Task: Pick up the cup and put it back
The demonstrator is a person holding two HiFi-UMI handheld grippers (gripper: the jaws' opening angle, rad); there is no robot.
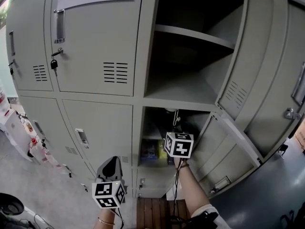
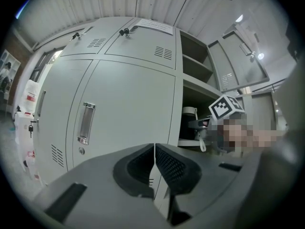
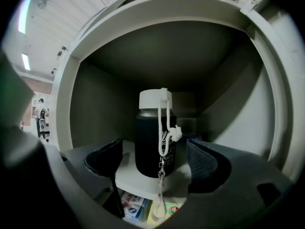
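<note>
fingers (image 3: pixel 104 159) flank cup (image 3: pixel 152 144) (not touching)

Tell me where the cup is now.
In the right gripper view, the cup stands upright on the locker shelf, centred between the jaws of the open right gripper.

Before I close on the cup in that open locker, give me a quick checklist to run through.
1. Right tongs open: ok, jaws wide apart.
2. Black cup with a white lid lined up between them: ok, upright on the white shelf.
3. Jaws far enough in to flank the cup: cannot tell.
4. White cord clear of the grip: not ok, it hangs down the cup's front past the shelf edge.
5. Left tongs out of the way: ok, shut, empty, facing a closed grey locker door.
</note>
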